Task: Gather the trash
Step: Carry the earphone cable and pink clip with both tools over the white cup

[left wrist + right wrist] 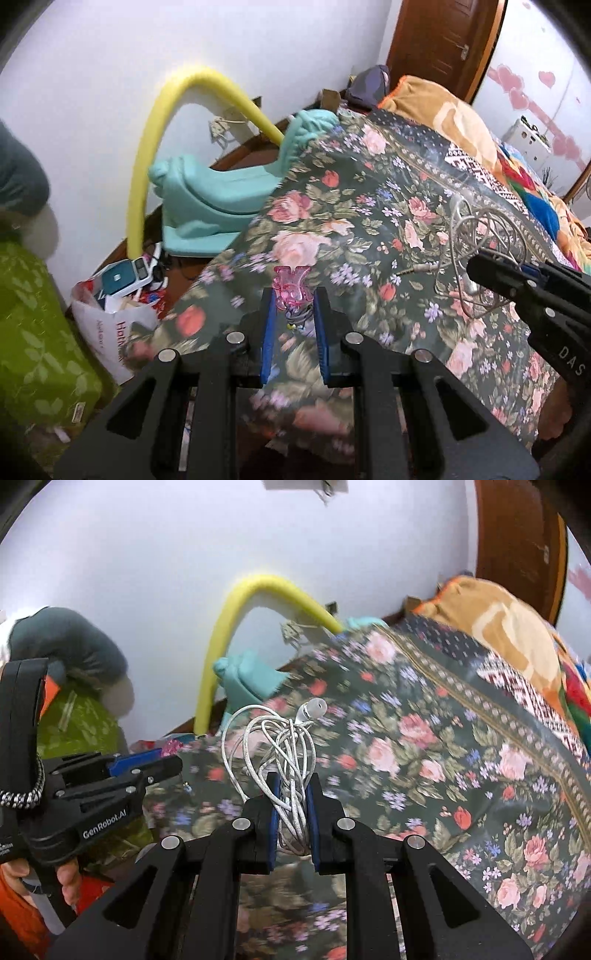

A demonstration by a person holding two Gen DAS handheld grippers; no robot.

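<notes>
I have the left tool (294,308) clamped on a pink clear plastic piece (290,287), and the right tool (293,794) clamped on tangled white earphones (277,744), both above the floral bed cover (369,206). The trash bag (110,321) sits at approx 9 o'clock in the left view. Risks: loose loops snag on the tool; the small piece slips, since the grip is only at the tips.

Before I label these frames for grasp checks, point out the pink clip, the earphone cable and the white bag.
pink clip (290,288): left wrist view, its clear body.
earphone cable (291,775): right wrist view, bundled strands.
white bag (110,325): left wrist view, its side.
</notes>
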